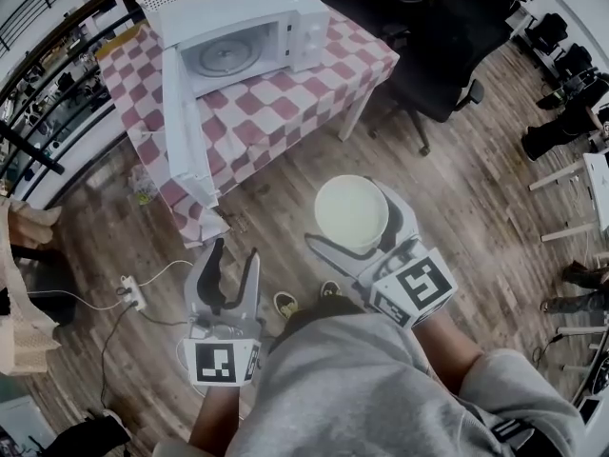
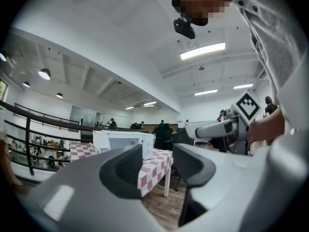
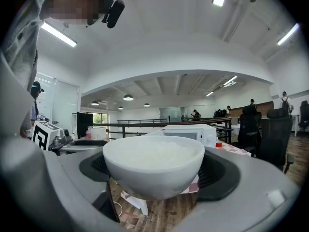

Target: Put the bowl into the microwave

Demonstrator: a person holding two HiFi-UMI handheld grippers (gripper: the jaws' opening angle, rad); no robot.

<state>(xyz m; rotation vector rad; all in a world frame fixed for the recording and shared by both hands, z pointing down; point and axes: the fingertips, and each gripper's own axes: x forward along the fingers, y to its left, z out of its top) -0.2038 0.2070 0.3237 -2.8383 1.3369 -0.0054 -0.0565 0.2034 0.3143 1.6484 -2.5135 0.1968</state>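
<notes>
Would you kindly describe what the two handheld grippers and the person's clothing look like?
Both the left gripper and right gripper are light grey plastic with dark ribbed inner pads, and each carries a white marker cube printed with black squares. The person wears a grey sweatshirt.

No words, numbers or brand names could be read anywhere. The only printed marks were black-and-white square code patterns, without letters, on the cube [image 1: 221,362] of the left gripper [image 1: 236,255] and the cube [image 1: 416,291] of the right gripper [image 1: 362,227].
</notes>
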